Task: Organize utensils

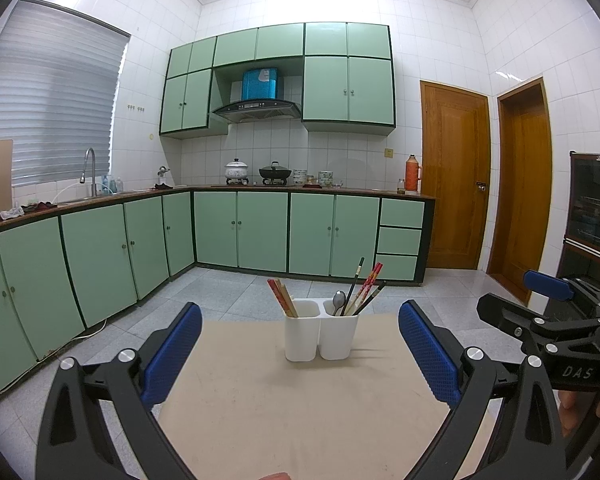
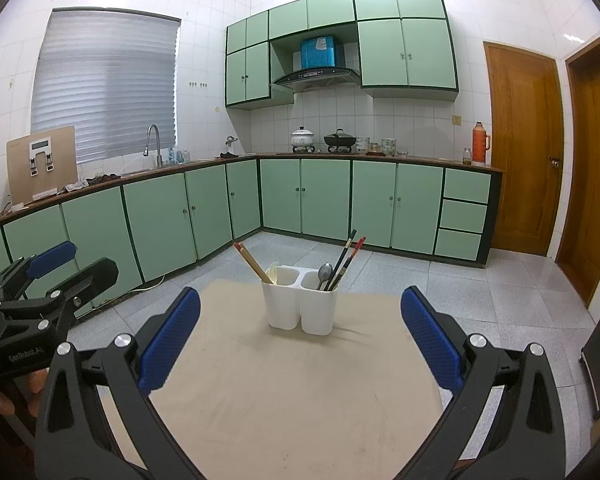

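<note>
A white two-compartment utensil holder [image 1: 320, 336] [image 2: 300, 308] stands at the far end of a beige table [image 1: 292, 412] [image 2: 292, 392]. Its left compartment holds reddish-brown chopsticks [image 1: 283, 298] [image 2: 252, 262]. The right one holds a metal spoon [image 1: 339, 301] [image 2: 324, 273] and dark and red chopsticks [image 1: 366, 288] [image 2: 348, 258]. A pale utensil [image 2: 273, 270] shows in the left compartment in the right wrist view. My left gripper [image 1: 300, 354] is open and empty, well short of the holder. My right gripper [image 2: 300, 336] is open and empty too, beside the left one.
The right gripper [image 1: 556, 320] shows at the right of the left wrist view; the left gripper [image 2: 48, 280] at the left of the right wrist view. Green cabinets [image 1: 240, 232] line the far walls, with tiled floor [image 1: 236, 292] between them and the table. Wooden doors [image 1: 456, 176] stand at right.
</note>
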`<act>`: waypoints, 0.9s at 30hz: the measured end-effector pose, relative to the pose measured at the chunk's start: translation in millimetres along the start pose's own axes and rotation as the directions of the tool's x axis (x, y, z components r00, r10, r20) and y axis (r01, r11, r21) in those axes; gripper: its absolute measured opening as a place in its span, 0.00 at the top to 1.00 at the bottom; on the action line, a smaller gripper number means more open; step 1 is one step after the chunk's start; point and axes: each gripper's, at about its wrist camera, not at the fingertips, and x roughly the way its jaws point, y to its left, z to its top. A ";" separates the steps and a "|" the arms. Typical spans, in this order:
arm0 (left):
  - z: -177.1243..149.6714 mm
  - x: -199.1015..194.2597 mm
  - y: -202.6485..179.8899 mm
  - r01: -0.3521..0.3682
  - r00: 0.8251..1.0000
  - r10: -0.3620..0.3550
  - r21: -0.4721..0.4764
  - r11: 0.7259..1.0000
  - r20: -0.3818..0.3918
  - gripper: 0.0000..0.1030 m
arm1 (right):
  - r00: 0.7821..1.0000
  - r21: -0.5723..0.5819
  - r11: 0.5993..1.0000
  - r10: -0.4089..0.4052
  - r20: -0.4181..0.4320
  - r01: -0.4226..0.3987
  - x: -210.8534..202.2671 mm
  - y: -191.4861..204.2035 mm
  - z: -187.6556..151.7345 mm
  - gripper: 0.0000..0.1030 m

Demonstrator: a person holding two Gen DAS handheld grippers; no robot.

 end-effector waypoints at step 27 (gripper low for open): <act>-5.6 6.1 -1.0 0.001 1.000 -0.001 -0.008 1.000 -0.014 0.06 | 1.000 0.002 1.000 -0.003 -0.008 0.003 1.8 -1.8 -9.8 0.05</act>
